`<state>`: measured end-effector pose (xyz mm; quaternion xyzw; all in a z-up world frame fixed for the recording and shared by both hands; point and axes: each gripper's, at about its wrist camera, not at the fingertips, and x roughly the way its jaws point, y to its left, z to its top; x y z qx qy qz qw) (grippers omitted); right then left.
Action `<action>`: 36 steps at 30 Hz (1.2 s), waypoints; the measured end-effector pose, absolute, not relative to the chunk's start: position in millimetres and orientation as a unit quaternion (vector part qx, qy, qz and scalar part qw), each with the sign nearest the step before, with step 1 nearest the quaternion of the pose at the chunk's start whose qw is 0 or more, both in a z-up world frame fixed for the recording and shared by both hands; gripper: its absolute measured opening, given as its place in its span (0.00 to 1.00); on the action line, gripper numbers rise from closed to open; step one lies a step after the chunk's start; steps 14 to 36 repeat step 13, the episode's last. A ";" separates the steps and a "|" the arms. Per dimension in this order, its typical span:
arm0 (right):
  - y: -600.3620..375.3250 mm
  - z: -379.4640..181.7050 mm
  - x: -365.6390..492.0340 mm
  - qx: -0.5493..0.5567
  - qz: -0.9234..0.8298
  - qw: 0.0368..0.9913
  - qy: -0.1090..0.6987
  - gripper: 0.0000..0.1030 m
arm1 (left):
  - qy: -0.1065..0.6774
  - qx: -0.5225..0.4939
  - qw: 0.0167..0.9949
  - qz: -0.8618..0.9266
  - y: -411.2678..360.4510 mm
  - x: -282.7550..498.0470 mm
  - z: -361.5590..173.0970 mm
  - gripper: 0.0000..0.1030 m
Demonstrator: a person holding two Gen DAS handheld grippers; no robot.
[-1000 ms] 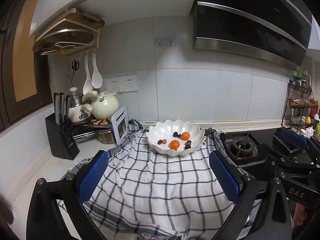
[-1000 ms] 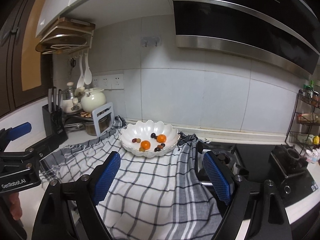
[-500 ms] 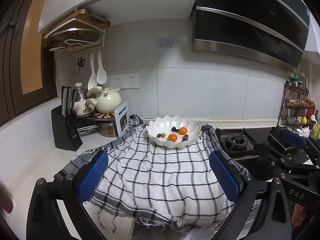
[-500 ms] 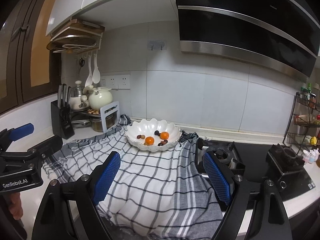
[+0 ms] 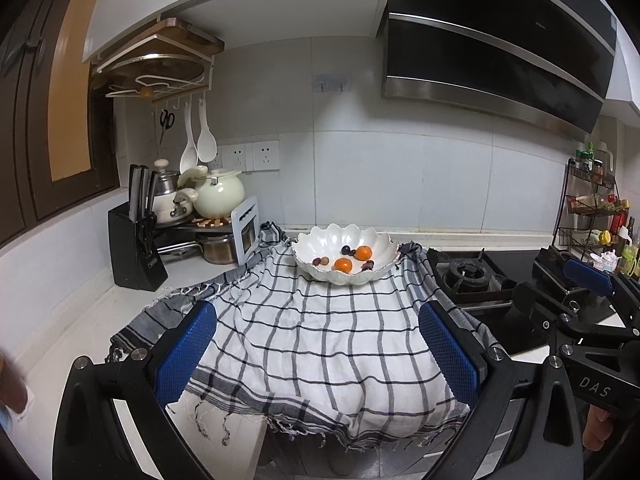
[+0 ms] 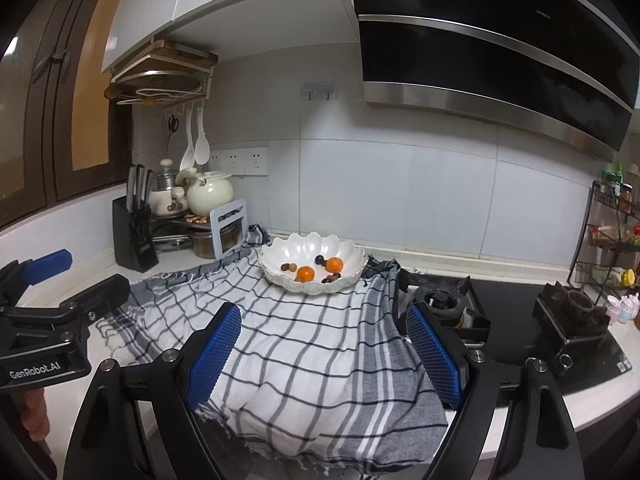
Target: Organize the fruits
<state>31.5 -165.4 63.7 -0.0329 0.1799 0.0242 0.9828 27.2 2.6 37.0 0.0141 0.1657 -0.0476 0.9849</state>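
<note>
A white scalloped bowl stands at the back of a checked cloth on the counter. Inside lie two oranges and several small dark fruits. My left gripper hangs open over the cloth's front edge, well short of the bowl, with nothing between its blue pads. My right gripper is likewise open and empty in front of the bowl. In the left wrist view the right gripper shows at the right edge.
A black knife block, white pots and a small rack stand at the back left. A gas hob lies right of the cloth, with a spice rack beyond. The cloth overhangs the counter's front edge.
Both grippers have drawn back from the bowl, which looks smaller and farther. More of the cloth's fringed front edge and the counter front shows. Both stay open.
</note>
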 end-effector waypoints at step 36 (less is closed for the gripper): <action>-167.8 57.9 26.2 -0.034 0.029 0.981 0.187 0.83 | 0.181 0.014 0.982 -0.045 2.9 21.8 30.6 1.00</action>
